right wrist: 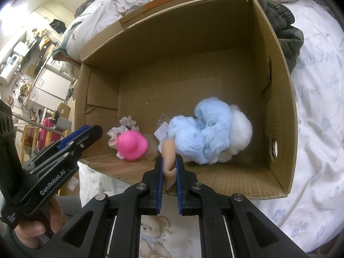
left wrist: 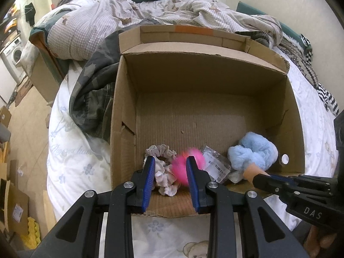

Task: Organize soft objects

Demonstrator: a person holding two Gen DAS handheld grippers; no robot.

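Left tongs (right wrist: 90, 135) read "GenRobot.AI" — right tongs (left wrist: 261, 177) "DAS".

You had a plain brown corrugated cardboard box (left wrist: 206, 79) with an orange strip of tape (left wrist: 193, 29) on its far flap. Inside it lay a hot-pink fluffy pompom (right wrist: 132, 147), a pale grey-white ruffled fabric scrunchie (left wrist: 164, 172) and a light blue plush toy (right wrist: 202, 131) with a white furry part (right wrist: 239, 129) and a peach-coloured limb (right wrist: 168, 161). Your gripper pads (left wrist: 149, 180) were blue on black frames. The bedsheet (left wrist: 71, 163) was white with faint blue flowers.
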